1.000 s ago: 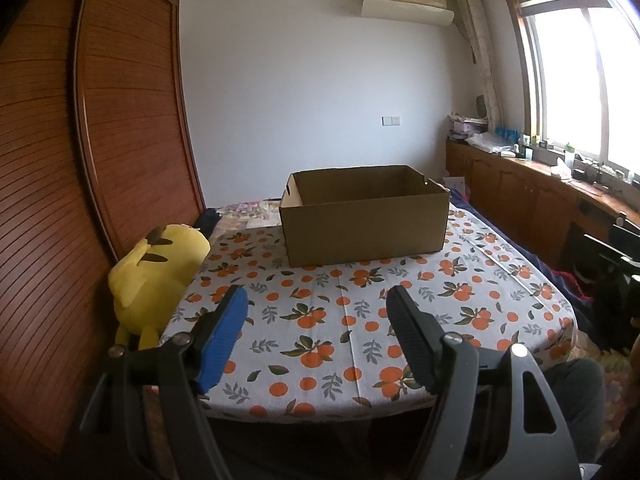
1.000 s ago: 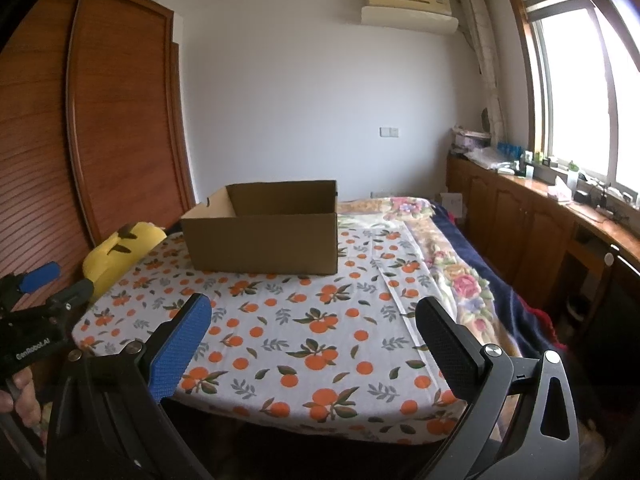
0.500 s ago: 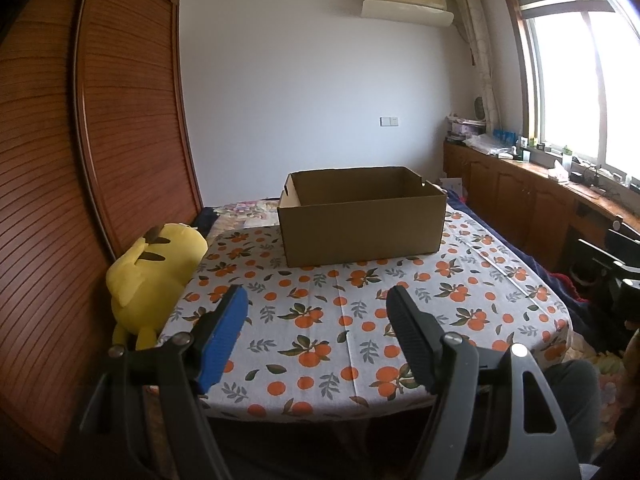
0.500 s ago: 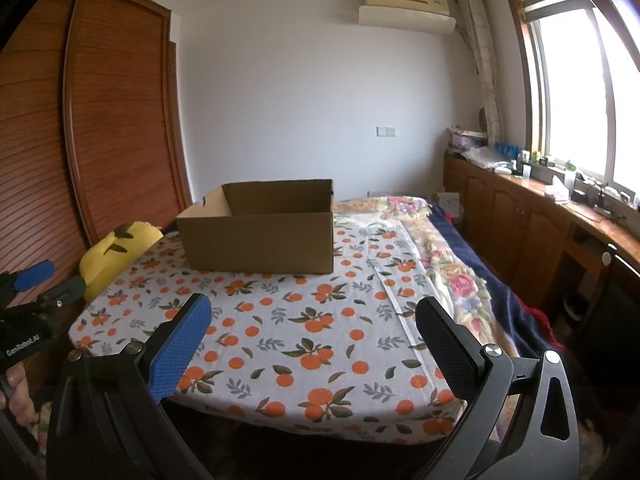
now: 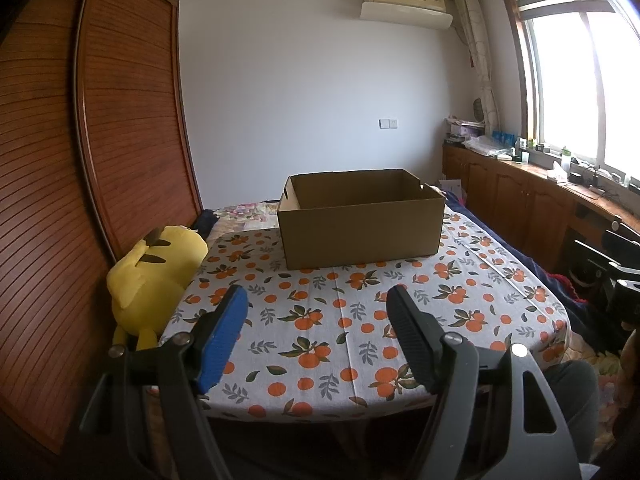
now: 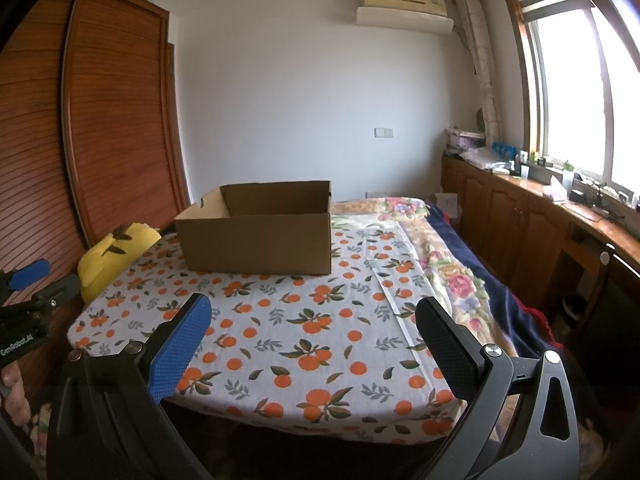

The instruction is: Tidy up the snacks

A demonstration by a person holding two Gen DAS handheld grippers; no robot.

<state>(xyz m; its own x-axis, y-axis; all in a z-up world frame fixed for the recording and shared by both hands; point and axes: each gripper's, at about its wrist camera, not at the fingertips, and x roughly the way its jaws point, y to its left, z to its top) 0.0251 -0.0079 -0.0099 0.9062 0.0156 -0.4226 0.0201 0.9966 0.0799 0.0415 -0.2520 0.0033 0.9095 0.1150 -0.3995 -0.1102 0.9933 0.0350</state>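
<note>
Both grippers wide open, nothing held: left gripper [image 5: 316, 312] and right gripper [image 6: 312, 320] hover at the near table [image 5: 520, 304] edge. Box [image 5: 362, 224] sits open at the far end, looks empty. No snacks visible. Judgement: find snacks first, then approach low with fingers spread, drop inside box walls.

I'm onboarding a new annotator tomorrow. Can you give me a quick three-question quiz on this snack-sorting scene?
1. True or false: the cardboard box has its top open.
2. What does the yellow plush toy lean against? A) wooden wardrobe B) window C) box
3. Fill in: both the left gripper and right gripper are ___, holding nothing.

Key: 1 true; 2 A; 3 open.
</note>
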